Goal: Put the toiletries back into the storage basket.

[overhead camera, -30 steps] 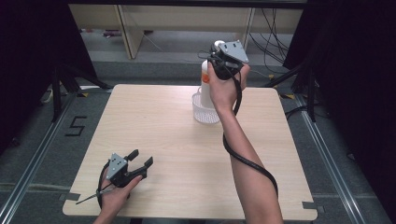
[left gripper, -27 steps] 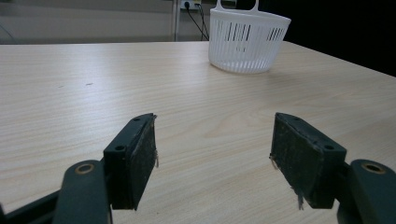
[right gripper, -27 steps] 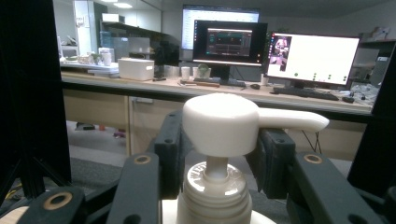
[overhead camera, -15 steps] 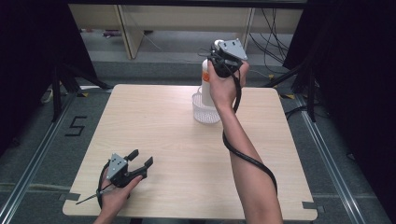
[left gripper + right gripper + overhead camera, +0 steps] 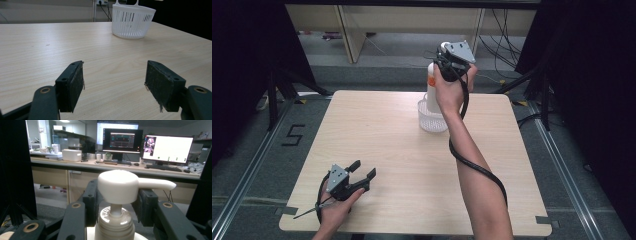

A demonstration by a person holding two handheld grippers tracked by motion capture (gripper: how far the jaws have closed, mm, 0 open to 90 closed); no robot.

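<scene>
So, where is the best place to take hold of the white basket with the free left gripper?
Probably the upper rim of the white basket: it stands upright and open-topped, so come from above with the left gripper, one jaw inside and one outside the thin slotted wall, on the near side away from the pump bottle.

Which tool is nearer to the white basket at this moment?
Right. The right tool is just above the white basket at the table's far side, its jaws closed around a pump bottle. The left tool rests open on the near left of the table, well away.
</scene>
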